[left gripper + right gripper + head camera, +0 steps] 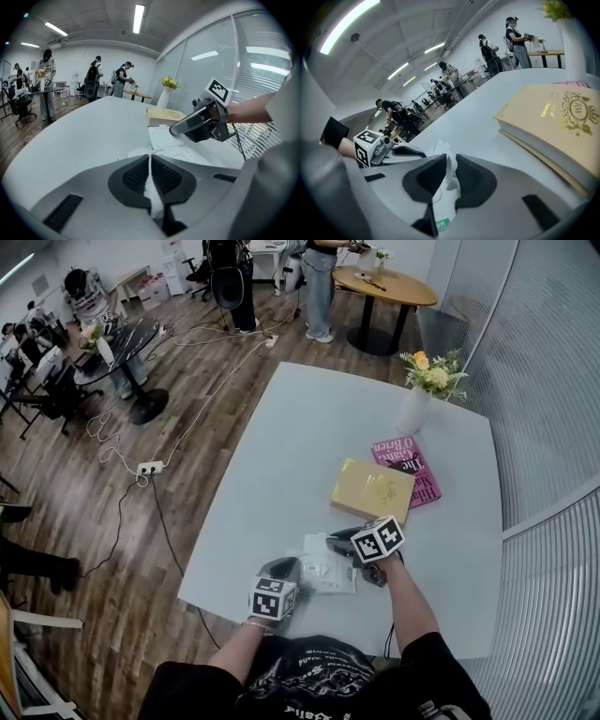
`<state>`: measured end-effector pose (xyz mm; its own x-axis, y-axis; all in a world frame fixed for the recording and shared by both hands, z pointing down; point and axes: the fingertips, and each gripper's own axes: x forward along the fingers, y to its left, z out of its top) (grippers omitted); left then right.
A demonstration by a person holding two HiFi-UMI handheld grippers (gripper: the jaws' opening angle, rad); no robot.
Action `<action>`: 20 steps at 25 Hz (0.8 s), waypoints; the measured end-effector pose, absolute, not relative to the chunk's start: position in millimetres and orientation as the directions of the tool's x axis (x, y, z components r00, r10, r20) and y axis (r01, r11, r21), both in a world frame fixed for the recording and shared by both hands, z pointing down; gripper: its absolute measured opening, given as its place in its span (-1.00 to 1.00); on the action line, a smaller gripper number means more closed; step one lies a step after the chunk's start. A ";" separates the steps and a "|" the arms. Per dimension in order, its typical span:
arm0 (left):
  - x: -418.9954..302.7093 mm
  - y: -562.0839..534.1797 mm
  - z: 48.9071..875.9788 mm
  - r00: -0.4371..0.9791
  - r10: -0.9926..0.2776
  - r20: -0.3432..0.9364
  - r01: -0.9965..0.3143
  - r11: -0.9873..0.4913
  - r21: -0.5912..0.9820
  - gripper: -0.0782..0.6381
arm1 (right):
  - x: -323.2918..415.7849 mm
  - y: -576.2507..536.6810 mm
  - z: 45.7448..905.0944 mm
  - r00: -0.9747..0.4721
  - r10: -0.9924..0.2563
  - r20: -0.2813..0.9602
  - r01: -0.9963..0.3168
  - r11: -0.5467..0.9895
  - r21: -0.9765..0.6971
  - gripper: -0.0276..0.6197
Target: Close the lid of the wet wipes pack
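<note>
We pinch the wipes pack, lying just in front of the book, in our left gripper to steady it. Our right gripper clasps its open lid, seemingly to fold it shut.

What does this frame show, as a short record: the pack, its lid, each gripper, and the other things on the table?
wet wipes pack: flat on the white table, by its near edge
lid: appears flipped open
left gripper: shut on the pack's edge
right gripper: jaws nearly together, white pack material between them; grip unclear
also on table: yellow book, pink book, vase of flowers
</note>
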<state>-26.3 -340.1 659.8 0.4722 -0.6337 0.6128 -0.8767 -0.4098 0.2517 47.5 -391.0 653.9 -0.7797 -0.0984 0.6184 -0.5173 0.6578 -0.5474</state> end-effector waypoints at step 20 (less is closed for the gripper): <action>-26.9 -338.1 657.5 0.476 -0.648 0.594 -0.874 -0.424 0.237 -0.73 | 38.8 -359.2 626.7 -0.717 -0.135 0.683 -0.465 0.824 -0.325 -0.82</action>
